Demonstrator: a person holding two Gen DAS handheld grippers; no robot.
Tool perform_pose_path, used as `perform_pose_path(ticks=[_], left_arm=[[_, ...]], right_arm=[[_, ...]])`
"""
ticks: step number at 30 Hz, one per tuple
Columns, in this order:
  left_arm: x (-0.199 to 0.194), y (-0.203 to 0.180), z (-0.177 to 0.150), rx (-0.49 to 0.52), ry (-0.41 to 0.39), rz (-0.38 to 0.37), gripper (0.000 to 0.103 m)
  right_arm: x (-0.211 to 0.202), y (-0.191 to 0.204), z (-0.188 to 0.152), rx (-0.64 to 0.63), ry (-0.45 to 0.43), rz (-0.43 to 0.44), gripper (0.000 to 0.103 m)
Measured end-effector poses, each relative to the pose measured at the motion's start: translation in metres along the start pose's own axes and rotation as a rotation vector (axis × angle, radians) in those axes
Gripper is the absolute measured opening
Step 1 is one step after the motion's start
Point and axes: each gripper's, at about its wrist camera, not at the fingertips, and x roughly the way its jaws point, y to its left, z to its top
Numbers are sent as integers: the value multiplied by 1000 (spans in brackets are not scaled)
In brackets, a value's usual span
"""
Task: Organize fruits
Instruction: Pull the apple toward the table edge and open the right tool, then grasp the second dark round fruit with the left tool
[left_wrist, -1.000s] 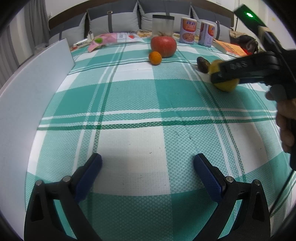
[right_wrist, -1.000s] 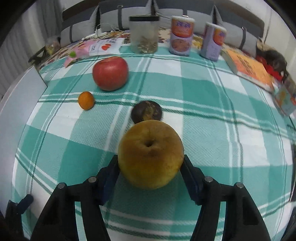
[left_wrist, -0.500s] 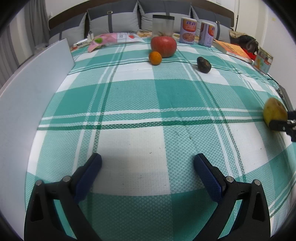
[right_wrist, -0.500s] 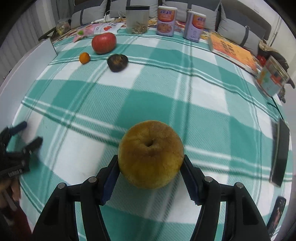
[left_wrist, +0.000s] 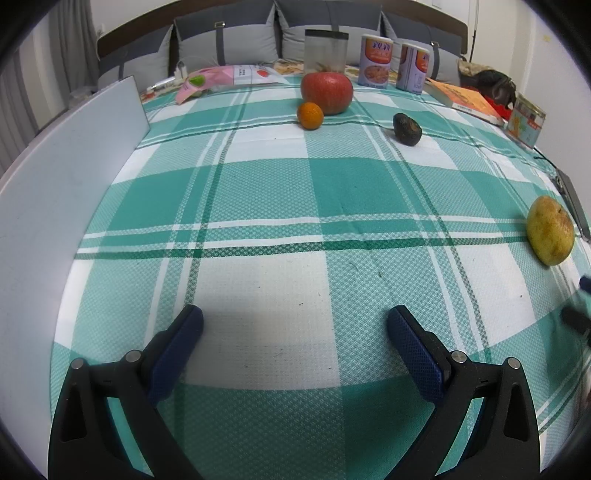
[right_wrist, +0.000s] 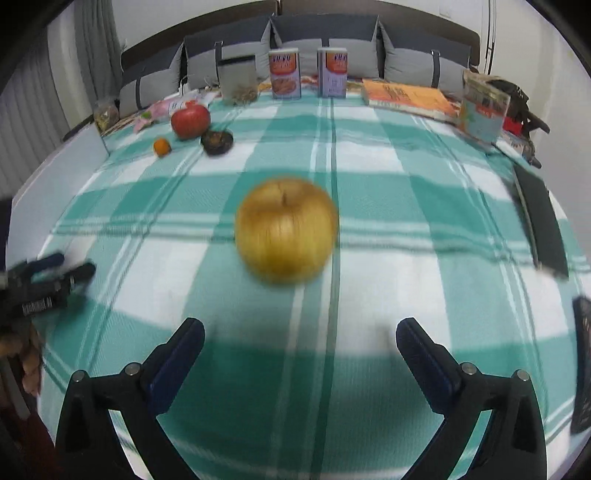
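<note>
My right gripper (right_wrist: 300, 350) has its blue-padded jaws swinging apart, and nothing sits between them: the round, russet-yellow pear (right_wrist: 286, 229) lies free on the green-and-white checked tablecloth (right_wrist: 406, 206), ahead of my fingertips at twelve o'clock in the right wrist view, clear of both pads. From the left wrist view that same pear (left_wrist: 550, 235) rests alone far out at three o'clock, well apart from everything else. My left gripper (left_wrist: 295, 343) hangs with its jaws spread wide over bare cloth, grasping nothing. The other fruits are gathered at the far side, around twelve o'clock from the left wrist view: the large red apple (left_wrist: 326, 92), the small orange mandarin (left_wrist: 310, 115) just beside its front left, and the dark, wrinkled, roundish fruit (left_wrist: 407, 129) a little off to their right. I judge one piece placed, if this open patch is where the pear belongs; the pictures show no bowl or tray, so I cannot tell what arrangement counts as finished. Three fruits appear untouched and still to be sorted. The clear jar (left_wrist: 326, 51), the two printed tins (left_wrist: 393, 62), the orange book (left_wrist: 466, 100) and the pink packet (left_wrist: 225, 77) along the back edge seem to be bystanders. Most of the job looks ahead of me.
</note>
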Motion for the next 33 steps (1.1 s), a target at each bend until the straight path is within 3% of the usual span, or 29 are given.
perform_pose_path(ticks=[27, 30, 31, 33], left_arm=[[0, 0, 1, -2, 3, 2, 101], [2, -4, 14, -4, 60, -55, 99], [4, -9, 26, 0, 70, -109, 99], [5, -20, 43, 21, 62, -151, 99]], right_arm=[[6, 3, -4, -35, -27, -11, 103], [6, 3, -4, -34, -27, -11, 103], [6, 3, -4, -34, -27, -11, 103], [6, 3, -4, -34, -27, -11, 103]])
